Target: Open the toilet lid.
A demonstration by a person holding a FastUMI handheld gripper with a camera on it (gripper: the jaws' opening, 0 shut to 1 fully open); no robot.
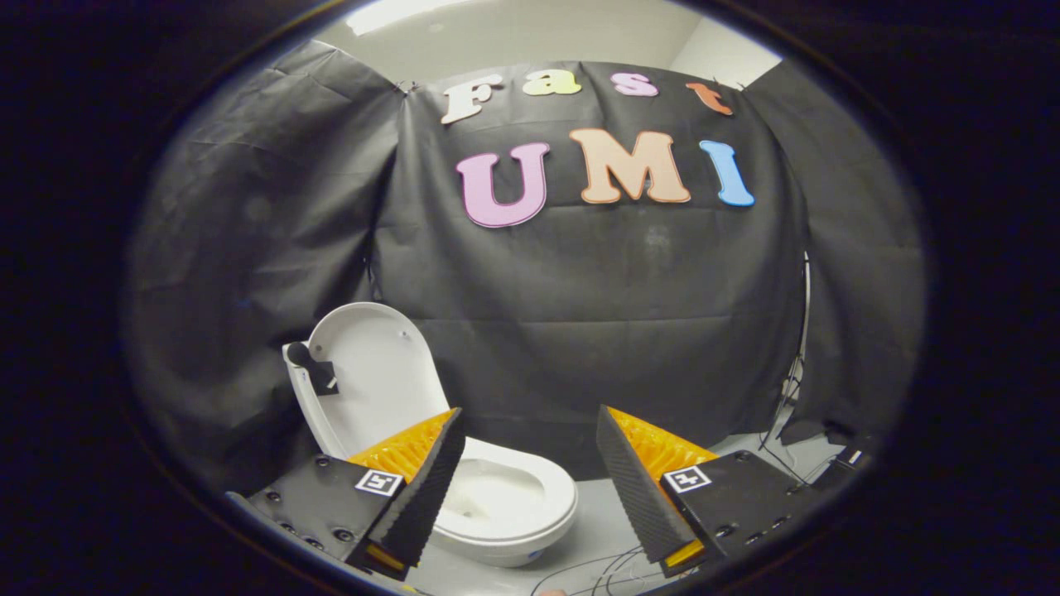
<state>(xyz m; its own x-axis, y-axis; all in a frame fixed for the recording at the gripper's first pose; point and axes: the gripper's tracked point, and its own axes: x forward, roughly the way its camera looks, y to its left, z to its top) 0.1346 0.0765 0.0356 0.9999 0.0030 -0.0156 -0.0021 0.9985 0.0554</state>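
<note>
A white toilet [505, 505] stands on the floor beyond my left finger, partly hidden by it. Its lid [373, 372] is raised, standing nearly upright against the black cloth wall, and the bowl [497, 488] lies uncovered. A small dark fitting [313, 371] sticks to the lid's left edge. My gripper [530, 426] is open, its two fingers wide apart with nothing between them, held back from and above the toilet.
Black cloth walls close off the back and both sides. A thin metal stand [797, 364] and loose cables [596, 571] are on the grey floor to the right of the toilet. A small dark device [849, 457] lies at the far right.
</note>
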